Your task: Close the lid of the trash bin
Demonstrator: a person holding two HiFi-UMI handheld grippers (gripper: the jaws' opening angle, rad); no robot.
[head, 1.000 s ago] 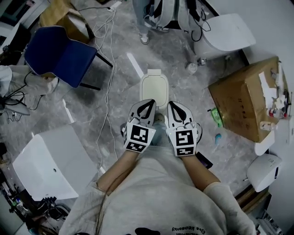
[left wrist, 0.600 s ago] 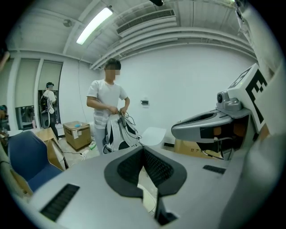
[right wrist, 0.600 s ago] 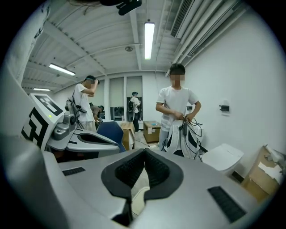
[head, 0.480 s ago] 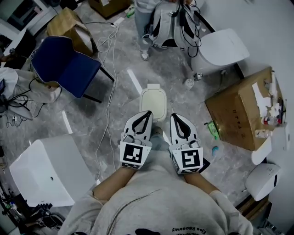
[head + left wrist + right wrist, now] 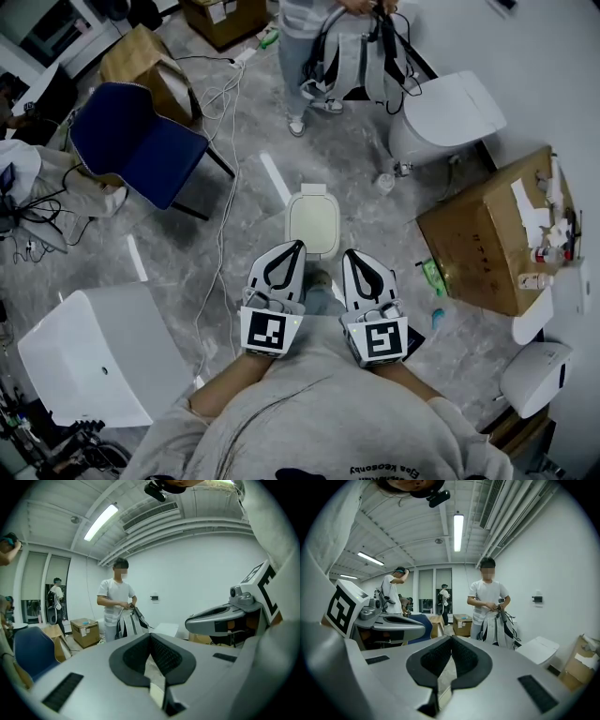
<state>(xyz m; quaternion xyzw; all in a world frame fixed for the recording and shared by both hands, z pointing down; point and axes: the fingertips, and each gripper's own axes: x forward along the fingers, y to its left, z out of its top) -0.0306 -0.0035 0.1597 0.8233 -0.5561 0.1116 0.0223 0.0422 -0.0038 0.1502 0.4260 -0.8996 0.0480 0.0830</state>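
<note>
Trash bin [image 5: 313, 191]: on the floor [image 5: 225, 246], just ahead of both grippers; lid [image 5: 312, 223] lies flat, apparently closed.
Left gripper [image 5: 294, 247]: jaws together, empty.
Right gripper [image 5: 348, 255]: jaws together, empty.
Handling: probably only checking remains. Press the lid's front edge evenly, without tipping the bin.

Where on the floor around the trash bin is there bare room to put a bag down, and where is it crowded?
Bare floor lies between the trash bin and the cardboard box. Left of the bin, cables cross the floor beside the blue chair, so that side is crowded.
</note>
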